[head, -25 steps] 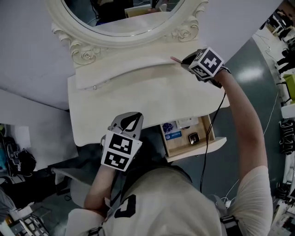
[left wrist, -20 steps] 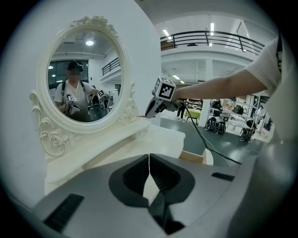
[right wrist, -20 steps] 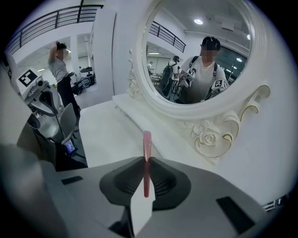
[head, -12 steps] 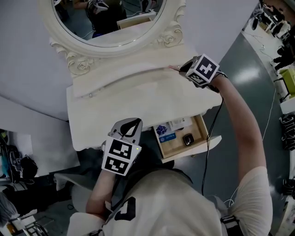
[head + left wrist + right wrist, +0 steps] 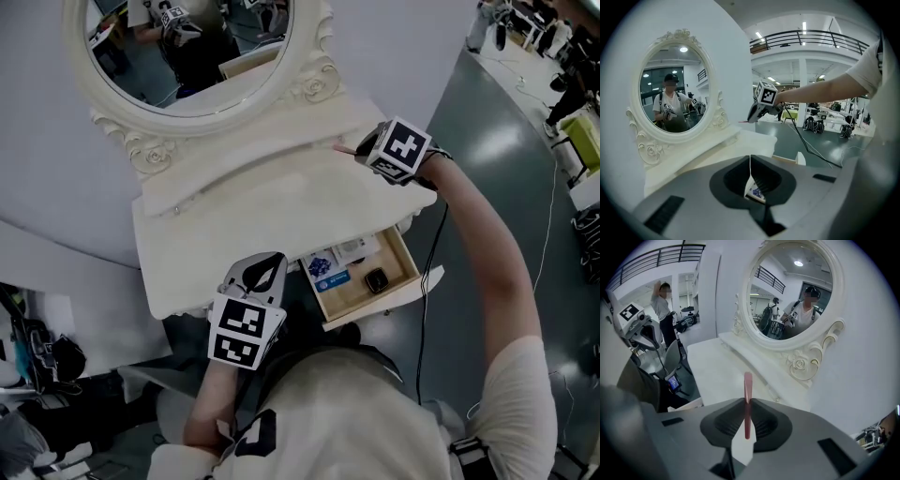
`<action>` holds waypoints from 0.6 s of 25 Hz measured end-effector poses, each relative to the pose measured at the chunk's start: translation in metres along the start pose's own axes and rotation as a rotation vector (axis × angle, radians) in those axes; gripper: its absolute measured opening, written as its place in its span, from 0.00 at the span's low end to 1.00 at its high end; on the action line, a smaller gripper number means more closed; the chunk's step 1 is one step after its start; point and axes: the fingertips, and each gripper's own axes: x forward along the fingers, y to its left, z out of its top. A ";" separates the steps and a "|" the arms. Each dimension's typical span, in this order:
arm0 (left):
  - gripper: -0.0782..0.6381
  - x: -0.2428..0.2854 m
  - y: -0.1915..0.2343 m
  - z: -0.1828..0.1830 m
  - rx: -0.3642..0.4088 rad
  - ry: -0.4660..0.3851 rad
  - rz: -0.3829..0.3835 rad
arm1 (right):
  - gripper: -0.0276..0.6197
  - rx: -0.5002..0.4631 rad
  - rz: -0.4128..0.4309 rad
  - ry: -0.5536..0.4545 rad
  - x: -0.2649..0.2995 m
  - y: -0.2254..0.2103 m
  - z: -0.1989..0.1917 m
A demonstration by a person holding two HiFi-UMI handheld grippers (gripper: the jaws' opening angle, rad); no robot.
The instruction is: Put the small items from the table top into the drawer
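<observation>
- Over the back right of the white vanity table top (image 5: 272,216): right gripper (image 5: 364,148), jaws pinched on 1 thin flat pink stick (image 5: 343,147).
- In the right gripper view (image 5: 747,401) the stick (image 5: 748,385) stands on edge between the pads and pokes out past the tips, toward the ledge under the mirror.
- Left gripper (image 5: 262,267) is at the table's front edge, just left of the open wooden drawer (image 5: 413,259). Its jaws (image 5: 750,161) are together, nothing held.
- Drawer holds 3 things: blue patterned packet (image 5: 322,265), white card (image 5: 352,249), small dark square item (image 5: 376,280).
- Black cable (image 5: 422,309) hangs from the right gripper across the drawer's right corner.
- Oval white-framed mirror (image 5: 314,84) stands behind the table.
</observation>
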 end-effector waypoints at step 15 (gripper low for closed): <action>0.19 0.016 -0.049 -0.026 -0.077 0.061 0.062 | 0.14 -0.161 0.060 -0.010 -0.021 0.063 -0.025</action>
